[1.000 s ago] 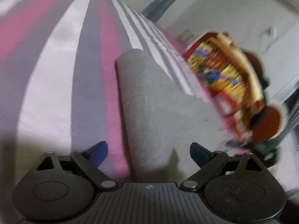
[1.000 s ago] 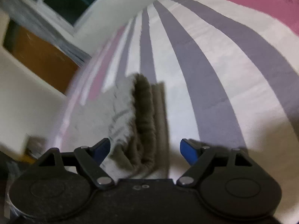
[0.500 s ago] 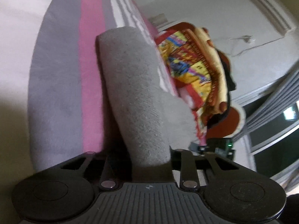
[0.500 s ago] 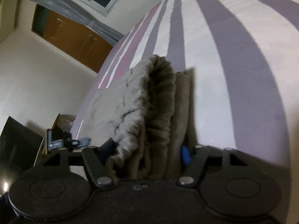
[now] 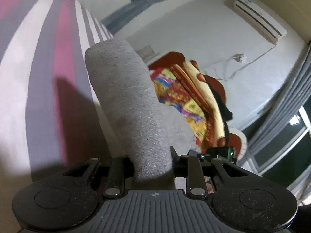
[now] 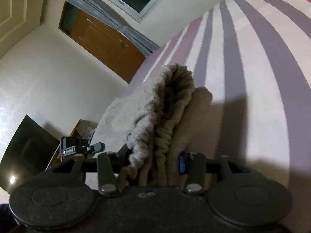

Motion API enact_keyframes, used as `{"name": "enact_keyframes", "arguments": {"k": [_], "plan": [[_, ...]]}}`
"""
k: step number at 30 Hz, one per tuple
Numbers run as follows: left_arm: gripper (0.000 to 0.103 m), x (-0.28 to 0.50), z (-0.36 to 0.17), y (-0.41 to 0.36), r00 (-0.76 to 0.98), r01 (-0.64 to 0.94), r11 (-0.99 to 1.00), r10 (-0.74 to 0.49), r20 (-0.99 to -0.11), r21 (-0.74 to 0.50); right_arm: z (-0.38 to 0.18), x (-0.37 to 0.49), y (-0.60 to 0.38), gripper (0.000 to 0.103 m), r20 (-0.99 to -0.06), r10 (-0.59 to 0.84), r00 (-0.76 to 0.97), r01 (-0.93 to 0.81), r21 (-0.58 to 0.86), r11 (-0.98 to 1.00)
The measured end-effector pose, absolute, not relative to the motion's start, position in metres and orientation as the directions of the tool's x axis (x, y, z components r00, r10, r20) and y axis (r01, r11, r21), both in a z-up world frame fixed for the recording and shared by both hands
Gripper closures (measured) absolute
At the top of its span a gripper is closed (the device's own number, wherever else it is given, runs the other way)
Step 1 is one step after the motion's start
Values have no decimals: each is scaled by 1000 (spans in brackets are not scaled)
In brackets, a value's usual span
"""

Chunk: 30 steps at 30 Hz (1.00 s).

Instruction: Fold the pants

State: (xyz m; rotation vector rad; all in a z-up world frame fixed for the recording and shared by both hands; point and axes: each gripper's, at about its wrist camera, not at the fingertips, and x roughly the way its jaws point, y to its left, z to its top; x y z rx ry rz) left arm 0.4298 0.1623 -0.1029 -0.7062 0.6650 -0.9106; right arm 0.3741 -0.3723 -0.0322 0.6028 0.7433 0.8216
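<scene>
Grey fleece pants [image 5: 126, 97] are lifted off the striped bed sheet [image 5: 38, 77] and stretch between both grippers. My left gripper [image 5: 151, 159] is shut on a smooth folded end, which rises from its jaws as a thick roll. My right gripper [image 6: 153, 161] has the gathered waistband end of the pants [image 6: 155, 101] bunched between its jaws, which are closing on the cloth; the blue pad [image 6: 181, 164] presses against it. Each view shows the other gripper small behind the cloth: the right gripper's body [image 5: 219, 151] and the left gripper's body [image 6: 77, 145].
A colourful blanket pile [image 5: 184, 97] lies at the bed's far end under a wall air conditioner [image 5: 258, 23]. Curtains and a dark window [image 5: 291, 136] are at the right. A wooden door [image 6: 108, 46] and a dark screen [image 6: 25, 139] stand beyond the bed sheet [image 6: 252, 58].
Both grippers closed onto the pants, which lay on the bed a second ago, and lifted them. Both views tilted upward, so more of the walls shows.
</scene>
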Motion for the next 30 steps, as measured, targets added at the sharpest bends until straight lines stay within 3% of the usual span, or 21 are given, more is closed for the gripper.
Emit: {"name": "enact_keyframes", "arguments": {"k": [4,5,6,7,8,12,14,16,18,25,27,30], "plan": [[76,476,-104,169,501,409,507,-820,-277,-759,-32,434,-363,55,-357,797,488,-374,739,560],[75,487,-112,167,522,366,567,-781,-342,-738,-40,443,-360,47,-380,783,492,-350,738,578],[60,495,-124,165,536,308,636,-730,-424,-707,-53,451,-359,41,-428,755,497,-309,726,615],[60,502,-138,161,526,255,694,-684,-505,-674,-66,458,-359,23,-504,702,503,-251,692,677],[58,500,-145,160,541,264,686,-687,-485,-678,-83,466,-356,26,-585,648,488,-198,648,735],[43,483,-146,166,552,289,632,-724,-414,-719,-86,454,-359,22,-550,671,496,-224,666,712],[27,465,-144,162,534,325,585,-762,-366,-744,-85,440,-369,20,-502,717,483,-223,722,655],[28,452,-146,150,539,352,649,-730,-421,-674,-85,422,-376,22,-475,741,475,-250,734,631],[32,451,-145,140,567,341,705,-682,-462,-622,-92,412,-373,23,-510,720,471,-275,690,669],[32,416,-127,142,633,247,764,-593,-497,-597,-75,405,-364,18,-570,656,495,-224,645,730],[25,388,-127,145,677,232,785,-555,-484,-575,-65,389,-364,17,-576,634,517,-255,603,756],[15,344,-123,140,776,135,867,-393,-493,-479,-58,350,-367,12,-572,605,554,-290,548,785]]}}
